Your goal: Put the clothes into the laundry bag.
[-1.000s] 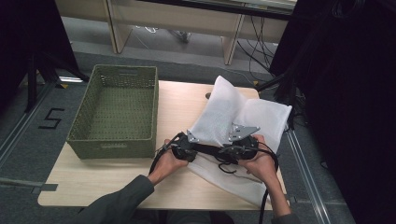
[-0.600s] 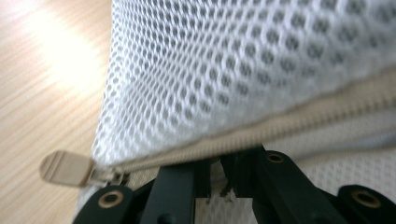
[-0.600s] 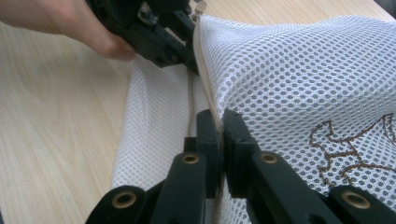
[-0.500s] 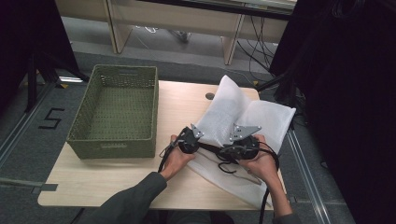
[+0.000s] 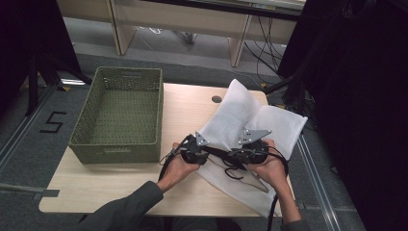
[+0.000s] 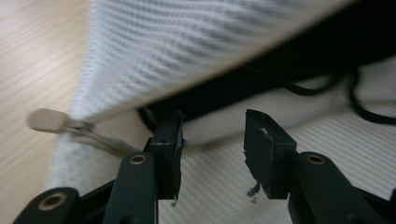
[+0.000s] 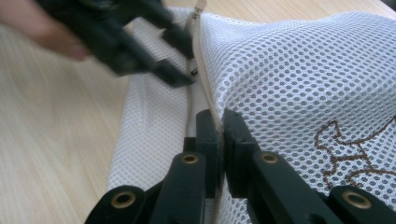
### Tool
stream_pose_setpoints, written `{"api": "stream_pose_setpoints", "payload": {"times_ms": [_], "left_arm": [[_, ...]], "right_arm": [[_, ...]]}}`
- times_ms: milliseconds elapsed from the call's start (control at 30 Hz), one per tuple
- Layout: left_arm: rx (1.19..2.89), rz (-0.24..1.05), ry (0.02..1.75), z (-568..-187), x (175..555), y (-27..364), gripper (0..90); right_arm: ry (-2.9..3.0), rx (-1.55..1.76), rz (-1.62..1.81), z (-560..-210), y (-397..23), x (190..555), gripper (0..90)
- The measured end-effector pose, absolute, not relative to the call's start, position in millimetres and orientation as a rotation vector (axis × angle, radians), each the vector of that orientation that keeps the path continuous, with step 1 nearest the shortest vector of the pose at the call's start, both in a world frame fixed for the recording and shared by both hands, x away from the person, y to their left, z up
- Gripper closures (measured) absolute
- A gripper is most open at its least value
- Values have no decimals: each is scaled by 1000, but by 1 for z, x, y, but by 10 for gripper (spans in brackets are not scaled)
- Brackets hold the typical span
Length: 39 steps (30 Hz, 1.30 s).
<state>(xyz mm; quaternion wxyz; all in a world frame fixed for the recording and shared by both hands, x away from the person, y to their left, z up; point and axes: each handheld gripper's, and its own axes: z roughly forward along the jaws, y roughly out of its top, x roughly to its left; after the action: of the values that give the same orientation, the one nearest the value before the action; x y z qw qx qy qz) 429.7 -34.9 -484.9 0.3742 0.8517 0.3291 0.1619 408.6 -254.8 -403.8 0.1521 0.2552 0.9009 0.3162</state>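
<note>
Fingers (image 7: 211, 135) of the right gripper (image 5: 250, 153) are clamped on the zipper edge of the white mesh laundry bag (image 5: 260, 126), holding it up off the table (image 5: 120, 185). Left gripper (image 6: 212, 140) fingers have just been opening, now half apart, nothing between them, zipper pull (image 6: 44, 120) just to the side. Bag lies at the table's right, beside the green basket (image 5: 120, 113). Step: working the bag's zipper. Next probably: left fingers close on the pull, draw it along the track while right keeps the edge taut.

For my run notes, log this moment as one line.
right tool: shut on zipper edge of mesh bag | left tool: jaws just reopened, nothing gripped, beside zipper pull | basket: left of bag
</note>
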Motion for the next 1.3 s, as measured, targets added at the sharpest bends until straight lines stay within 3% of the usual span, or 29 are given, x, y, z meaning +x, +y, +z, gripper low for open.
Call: {"api": "stream_pose_setpoints", "payload": {"times_ms": [300,567,833,900,967,1133,1300], "left_arm": [[2216,274,725,-487,400,-54,539],[2207,181,669,-495,391,-73,520],[2195,150,641,-501,392,-92,522],[2206,156,618,-505,393,-100,556],[2222,159,597,-507,396,-105,627],[2233,198,596,-508,407,-119,849],[2211,242,637,-505,424,-131,891]], "right_arm": [[2546,771,902,-405,-260,409,791],[2504,800,862,-403,-275,396,659],[2491,862,758,-410,-287,383,676],[2495,851,752,-412,-291,384,812],[2505,847,754,-412,-293,385,855],[2510,831,754,-409,-294,385,865],[2502,843,766,-408,-295,385,865]]}}
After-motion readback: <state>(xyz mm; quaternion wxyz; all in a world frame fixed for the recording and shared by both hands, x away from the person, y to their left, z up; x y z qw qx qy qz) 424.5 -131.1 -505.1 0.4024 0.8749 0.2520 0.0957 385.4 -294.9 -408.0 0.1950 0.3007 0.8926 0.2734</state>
